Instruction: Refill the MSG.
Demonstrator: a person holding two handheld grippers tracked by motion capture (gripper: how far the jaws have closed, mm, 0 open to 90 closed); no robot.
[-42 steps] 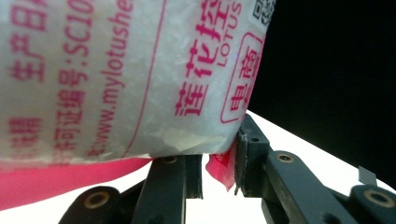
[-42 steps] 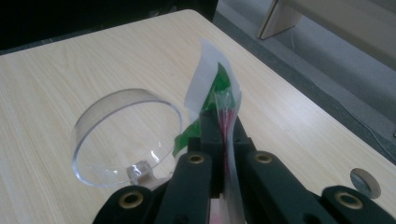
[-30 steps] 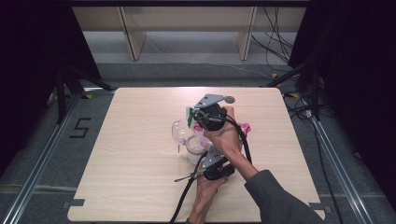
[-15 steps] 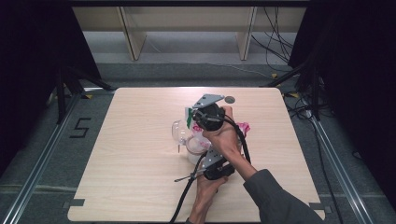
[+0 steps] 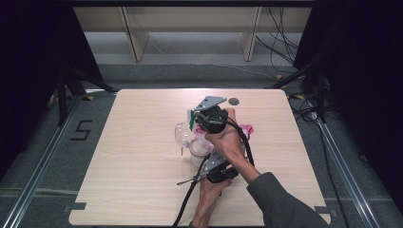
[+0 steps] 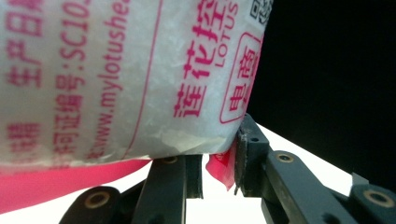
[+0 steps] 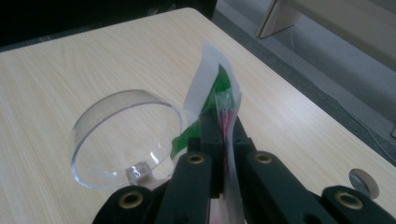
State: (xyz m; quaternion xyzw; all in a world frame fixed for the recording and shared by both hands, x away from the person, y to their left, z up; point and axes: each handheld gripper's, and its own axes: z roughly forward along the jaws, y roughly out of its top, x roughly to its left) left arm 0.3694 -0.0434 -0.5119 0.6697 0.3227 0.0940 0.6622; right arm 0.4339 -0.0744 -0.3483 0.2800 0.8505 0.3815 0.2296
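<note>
While nothing had moved since a second before, the high view showed both grippers holding the white plastic bag with pink print [image 5: 203,140] mid-table, so the work was paused. In the left gripper view, the left gripper [image 6: 219,161] pinched its pink bottom edge. In the right gripper view, the right gripper [image 7: 223,135] squeezed its green-striped top beside the clear round plastic cup [image 7: 123,140].

Just a light wooden table [image 5: 142,180] with a small round hole [image 5: 233,101] near its far edge. A clear plastic lid [image 7: 121,140] sits on it.

the white bag [image 6: 116,74] runs off the picture's top and left edges, its pink print cut short.
</note>
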